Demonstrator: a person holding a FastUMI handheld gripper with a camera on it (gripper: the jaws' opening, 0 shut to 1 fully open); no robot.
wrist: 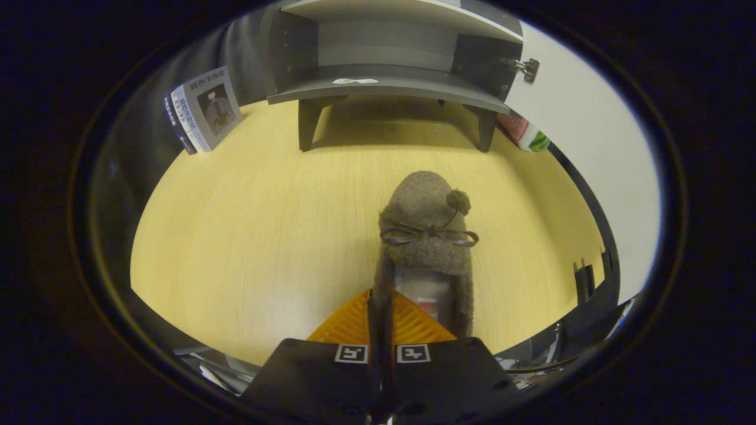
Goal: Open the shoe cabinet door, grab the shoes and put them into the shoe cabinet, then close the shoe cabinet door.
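A brown fuzzy shoe (426,218) with a thin bow and a small pompom points its toe toward the shoe cabinet (384,88). My gripper (380,295) is shut on the shoe, both fingers pinching the left side wall of its opening near the heel. The shoe hangs or rests just ahead of the fingers, over the yellow wooden tabletop (248,224). Beyond it the grey cabinet stands on short legs with its inside shelf bare apart from a small sticker. Its white door (585,136) is swung open to the right, with the hinge (527,68) showing.
Some books (204,109) lean upright left of the cabinet. A red and green item (528,137) lies behind the cabinet's right leg, under the door. Dark stands and cables (585,283) sit off the table's right edge.
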